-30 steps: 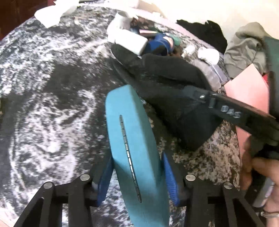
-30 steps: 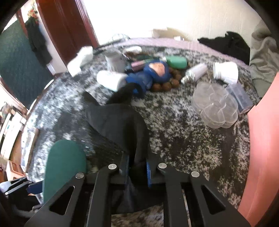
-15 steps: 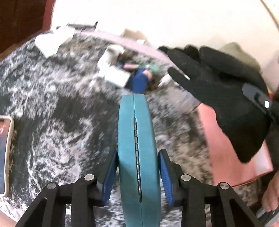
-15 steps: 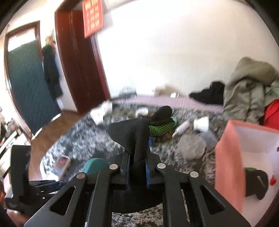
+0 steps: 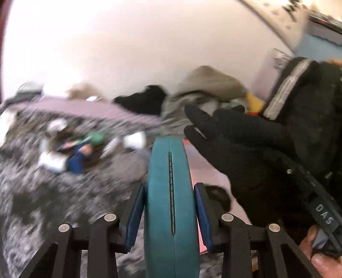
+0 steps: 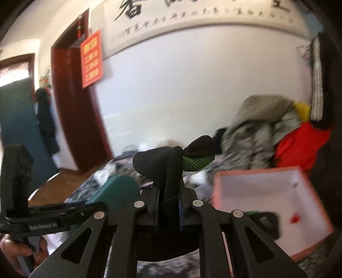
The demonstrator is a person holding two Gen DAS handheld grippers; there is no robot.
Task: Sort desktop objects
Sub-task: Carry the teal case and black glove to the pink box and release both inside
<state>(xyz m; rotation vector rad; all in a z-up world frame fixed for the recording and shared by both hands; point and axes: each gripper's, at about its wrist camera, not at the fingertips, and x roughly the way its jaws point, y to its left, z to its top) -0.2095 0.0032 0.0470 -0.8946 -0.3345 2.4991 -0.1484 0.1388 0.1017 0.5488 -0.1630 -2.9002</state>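
Wall, pale and bare low down, fills the background in both wrist views, with a band of black calligraphy (image 6: 203,10) running high across it and a dark red door frame (image 6: 72,111) hung with a red notice (image 6: 92,58) at the left. Below it spreads the surface (image 5: 42,192), covered in a grey and white mottled cloth and badly blurred. At its far edge lies a heap of clothing: a grey-green jacket (image 6: 256,128), something red (image 6: 299,143) beside it, and a black garment (image 5: 143,100).

A pink box (image 6: 269,203) with a white inside stands open at the right of the surface; a dark item and a small red speck lie in it, too blurred to name. A cluster of small things (image 5: 74,149), white, blue and green, sits well apart from the box on the far left of the cloth.

The left gripper (image 5: 168,211) is clamped on a teal zippered case (image 5: 168,192), held on edge with the zip facing the camera, both blue pads pressed to its flat sides, raised off the cloth. Its jaws have just been closing a little on the case.

The right gripper (image 6: 168,207) has its jaws drawn narrow, pinching a black glove (image 6: 162,162) with a green mesh patch; the glove stands up out of the pads and its fingers (image 5: 205,124) flop forward beside the case, over the box.
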